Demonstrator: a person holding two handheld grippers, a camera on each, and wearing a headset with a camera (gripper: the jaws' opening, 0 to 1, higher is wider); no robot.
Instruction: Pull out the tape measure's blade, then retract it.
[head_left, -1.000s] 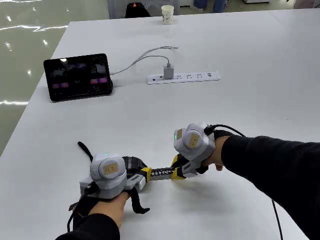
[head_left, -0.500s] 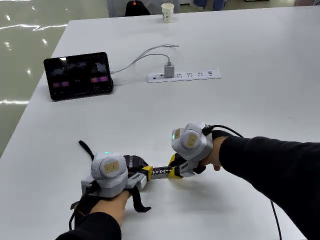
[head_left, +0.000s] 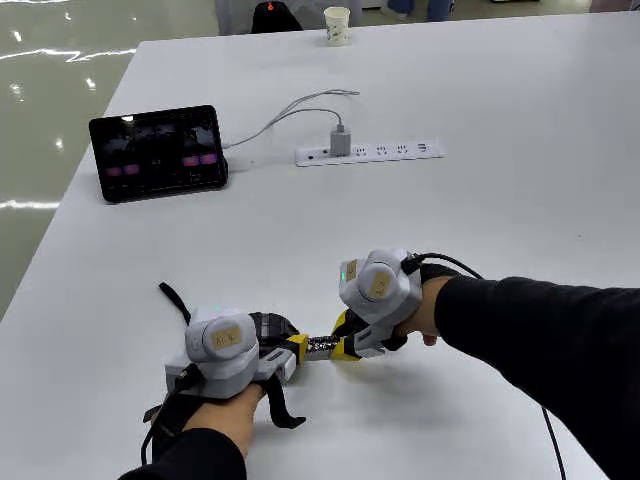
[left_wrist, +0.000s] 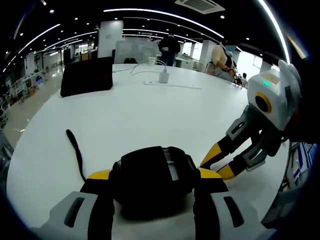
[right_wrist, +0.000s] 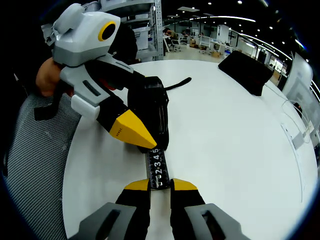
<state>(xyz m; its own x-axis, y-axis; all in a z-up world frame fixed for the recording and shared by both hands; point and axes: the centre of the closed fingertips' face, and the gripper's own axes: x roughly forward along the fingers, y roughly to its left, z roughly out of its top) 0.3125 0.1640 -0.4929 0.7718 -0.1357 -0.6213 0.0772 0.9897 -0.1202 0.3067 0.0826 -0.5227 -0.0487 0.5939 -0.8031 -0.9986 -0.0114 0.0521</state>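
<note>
Right gripper view is where the grasp is read most plainly. The fingers (right_wrist: 136, 187) of the right gripper (right_wrist: 154, 186) are pressed together on the free end of the blade (right_wrist: 156, 167), whose printed numbers run from the fingertips to the mouth of the tape measure (right_wrist: 150, 107).

In the left gripper view, the left gripper (left_wrist: 154, 175) is clamped on the black case from both sides, with one finger against each flank. The case is held low over the bench (head_left: 450, 230), between the two grippers, and its black strap (left_wrist: 75, 150) trails across the white top.

Only a short length of blade is exposed, and the grippers are held near each other. It is therefore judged that the blade is close to its housed position. Either the pull has barely begun or the retraction is nearly finished, and which of the two cannot be told. In both cases the blade is not yet fully home, and both grasps are kept.

Farther back on the bench, a tablet (head_left: 157, 152), a power strip (head_left: 385, 152) and a paper cup (head_left: 336, 27) are seen, well apart from the work.
</note>
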